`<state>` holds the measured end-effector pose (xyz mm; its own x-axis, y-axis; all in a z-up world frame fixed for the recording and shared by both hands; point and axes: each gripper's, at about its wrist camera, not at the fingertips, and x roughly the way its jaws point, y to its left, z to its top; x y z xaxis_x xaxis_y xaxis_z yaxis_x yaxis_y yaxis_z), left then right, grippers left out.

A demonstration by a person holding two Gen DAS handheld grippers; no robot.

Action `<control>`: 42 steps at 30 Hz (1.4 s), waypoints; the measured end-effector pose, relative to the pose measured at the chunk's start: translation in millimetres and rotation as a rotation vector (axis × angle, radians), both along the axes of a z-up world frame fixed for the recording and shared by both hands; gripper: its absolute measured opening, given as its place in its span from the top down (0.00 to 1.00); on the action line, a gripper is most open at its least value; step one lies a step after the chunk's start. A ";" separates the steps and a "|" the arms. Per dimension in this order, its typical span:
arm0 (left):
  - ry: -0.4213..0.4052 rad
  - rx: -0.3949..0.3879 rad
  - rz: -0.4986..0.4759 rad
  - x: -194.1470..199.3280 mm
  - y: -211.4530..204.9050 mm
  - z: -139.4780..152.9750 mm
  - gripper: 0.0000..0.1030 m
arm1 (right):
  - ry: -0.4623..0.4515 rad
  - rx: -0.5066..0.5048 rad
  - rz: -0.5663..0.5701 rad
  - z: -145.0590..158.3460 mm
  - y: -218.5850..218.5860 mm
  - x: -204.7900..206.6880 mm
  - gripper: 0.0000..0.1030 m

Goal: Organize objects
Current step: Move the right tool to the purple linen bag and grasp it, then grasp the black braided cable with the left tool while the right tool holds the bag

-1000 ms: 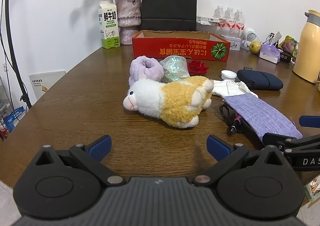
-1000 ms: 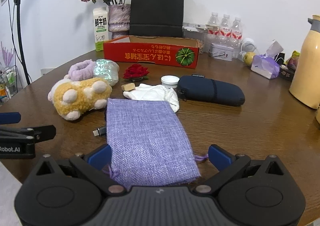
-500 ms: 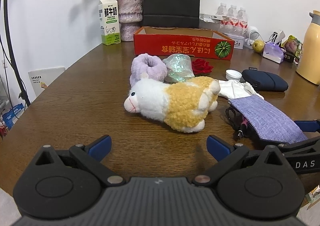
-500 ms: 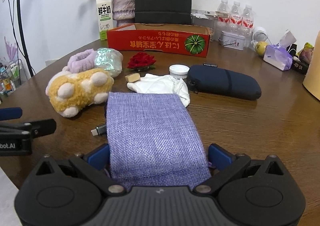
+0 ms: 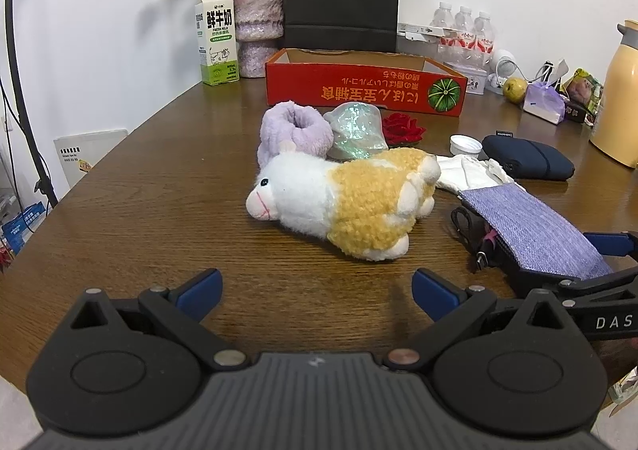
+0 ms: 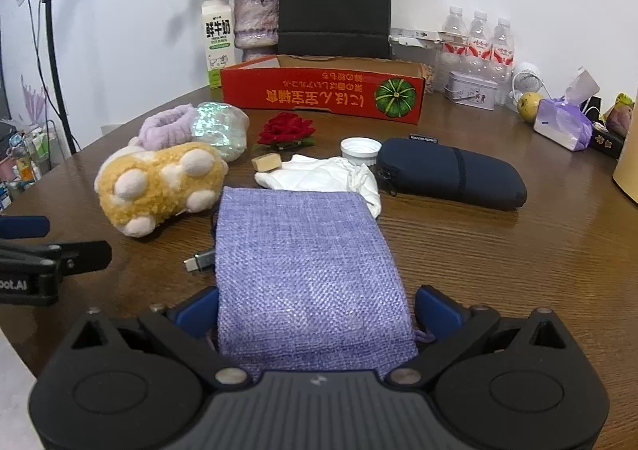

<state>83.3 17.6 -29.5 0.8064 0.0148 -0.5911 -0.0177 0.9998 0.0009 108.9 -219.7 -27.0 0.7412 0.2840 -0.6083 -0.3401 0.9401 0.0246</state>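
A purple woven pouch lies flat on the table, its near end between the open jaws of my right gripper; it also shows in the left wrist view. My left gripper is open and empty above bare table, a little short of a white and yellow plush sheep, which also shows in the right wrist view. Behind lie a lilac fluffy ring, an iridescent bag, a red rose, a white cloth, a white cap and a navy case. A cable end sticks out beside the pouch.
An open red cardboard box stands behind the objects. Behind it are a black paper bag, a vase of flowers, a milk carton and water bottles. A yellow thermos stands at the right.
My right gripper has moved forward, so the purple pouch now reaches in between its jaws. The left gripper has drifted slightly nearer the plush sheep.
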 end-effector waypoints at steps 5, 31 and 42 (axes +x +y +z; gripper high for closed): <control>-0.002 0.000 0.003 -1.3 -0.5 0.3 0.00 | -0.007 0.028 0.024 4.1 -2.3 -4.3 0.25; -0.001 0.023 -0.022 -7.4 -17.9 3.8 0.00 | -0.065 0.104 0.019 15.8 -28.6 -20.7 0.57; 0.001 0.044 -0.078 -5.0 -41.7 11.2 0.00 | -0.118 0.124 0.014 20.8 -46.0 -26.2 0.80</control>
